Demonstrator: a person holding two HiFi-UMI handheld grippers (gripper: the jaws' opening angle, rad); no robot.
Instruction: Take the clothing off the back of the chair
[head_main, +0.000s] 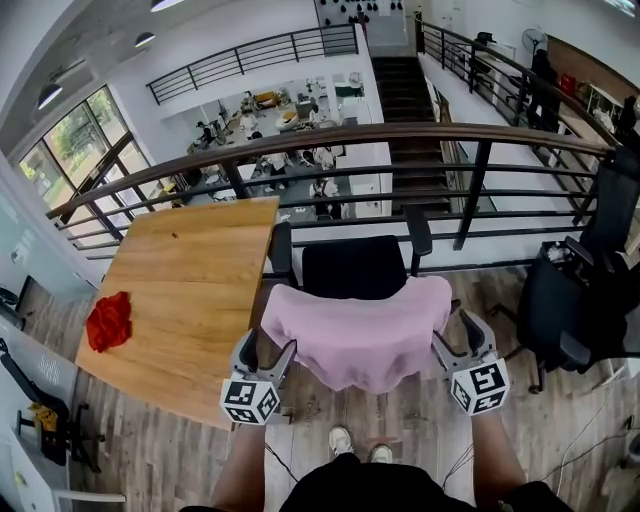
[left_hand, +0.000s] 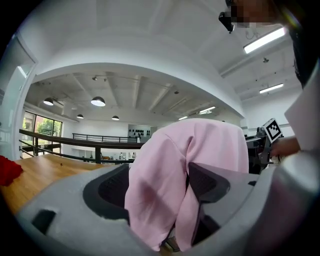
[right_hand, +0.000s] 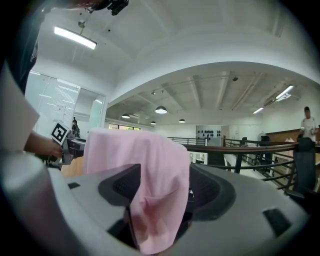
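Garment and grippers at the chair, seen from the head view and both gripper views. Pink garment (head_main: 360, 335) lies draped over the back of a black chair (head_main: 352, 268), covering the backrest from edge to edge and hanging down on the side nearest the person. The chair's seat and two armrests show beyond the garment, towards a dark metal railing (head_main: 400, 135).

Left gripper (head_main: 266, 348) sits at the garment's left edge. In the left gripper view its jaws stand wide apart, with a hanging fold of the pink fabric between them; the pads do not clamp it. Right gripper (head_main: 460, 335) sits at the garment's right edge. In the right gripper view its jaws are likewise spread wide, with a fold of the fabric drooping into the gap, loose and unpinched. Both grippers are roughly level with each other, one on either side of the backrest.

Wooden table (head_main: 190, 290) stands just left of the chair and bears a crumpled red cloth (head_main: 109, 320) near its far left edge. A second black chair (head_main: 570, 300) stands well to the right.
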